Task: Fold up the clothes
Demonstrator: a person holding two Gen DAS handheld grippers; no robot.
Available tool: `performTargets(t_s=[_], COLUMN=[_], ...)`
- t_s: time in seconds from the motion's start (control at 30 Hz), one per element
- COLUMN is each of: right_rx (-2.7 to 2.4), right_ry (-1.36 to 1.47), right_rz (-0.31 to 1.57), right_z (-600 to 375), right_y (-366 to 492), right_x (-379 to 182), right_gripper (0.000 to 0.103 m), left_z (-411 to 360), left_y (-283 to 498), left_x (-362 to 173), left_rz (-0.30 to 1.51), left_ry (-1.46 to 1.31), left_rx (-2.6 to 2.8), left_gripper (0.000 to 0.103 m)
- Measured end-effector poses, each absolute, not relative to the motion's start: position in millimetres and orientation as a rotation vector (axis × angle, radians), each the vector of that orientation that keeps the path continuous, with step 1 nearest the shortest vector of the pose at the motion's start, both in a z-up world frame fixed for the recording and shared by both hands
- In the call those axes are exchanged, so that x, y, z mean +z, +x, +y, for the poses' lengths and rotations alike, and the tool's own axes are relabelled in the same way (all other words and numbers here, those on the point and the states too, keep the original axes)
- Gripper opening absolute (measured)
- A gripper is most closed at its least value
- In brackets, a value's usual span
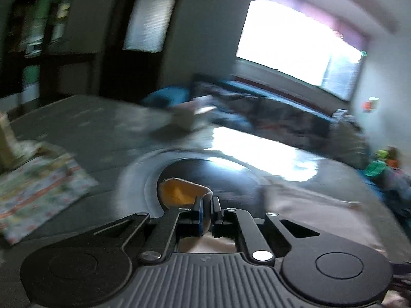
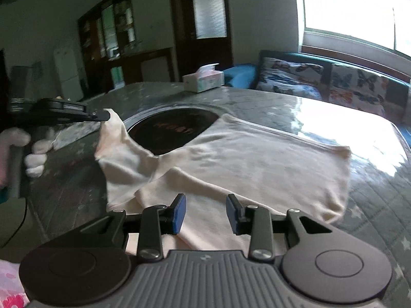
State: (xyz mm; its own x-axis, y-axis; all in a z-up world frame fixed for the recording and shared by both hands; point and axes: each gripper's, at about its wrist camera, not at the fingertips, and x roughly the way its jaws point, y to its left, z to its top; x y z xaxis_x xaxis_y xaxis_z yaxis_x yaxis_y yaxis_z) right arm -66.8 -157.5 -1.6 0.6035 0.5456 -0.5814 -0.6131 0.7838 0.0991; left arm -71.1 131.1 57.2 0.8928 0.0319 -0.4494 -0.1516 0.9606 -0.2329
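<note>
The left gripper (image 2: 109, 115) is pinching a lifted sleeve of the cream shirt (image 2: 257, 164), which is lying across the grey surface (image 2: 282, 107) (partly over a dark round inset); the right gripper (image 2: 206, 214) is hovering above it, fingers apart.

The shirt (image 2: 246, 161) is soft, matt cream cloth, limp and creased where the left tool (image 2: 106, 115) pinches it. The worktop (image 2: 282, 107) beyond the right tool (image 2: 205, 214) looks like glossy speckled stone, with a dark shiny round inset (image 2: 172, 131). Both tools are matt black plastic with ribbed grey bodies, silvery metal rivets and blue rubbery pads (image 2: 179, 214). The hand (image 2: 33, 148) wears a white cloth glove.
</note>
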Motion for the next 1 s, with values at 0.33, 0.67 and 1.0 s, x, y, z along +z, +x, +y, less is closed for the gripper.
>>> performTargets(t_s=[0.33, 0.67, 1.0], right_rx=[0.551, 0.532, 0.598], right_ry=[0.014, 0.142, 0.162], right_rz=[0.63, 0.699, 0.781], right_z=[-205.9, -216.6, -181.9], right_y=[-62.4, -45.2, -29.9], right_x=[0.1, -8.1, -27.4], right_gripper=[0.034, 0.034, 0.034], left_z=[12.5, -31.2, -13.8], left_y=[-71.6, -66.4, -94.8], left_x=[57.2, 11.5, 13.1], left_rz=[0.489, 0.629, 0.585], left_ry=[-0.168, -0.102, 0.006], left_rx=[-0.29, -0.406, -0.417], left_gripper=[0.006, 0.009, 0.043])
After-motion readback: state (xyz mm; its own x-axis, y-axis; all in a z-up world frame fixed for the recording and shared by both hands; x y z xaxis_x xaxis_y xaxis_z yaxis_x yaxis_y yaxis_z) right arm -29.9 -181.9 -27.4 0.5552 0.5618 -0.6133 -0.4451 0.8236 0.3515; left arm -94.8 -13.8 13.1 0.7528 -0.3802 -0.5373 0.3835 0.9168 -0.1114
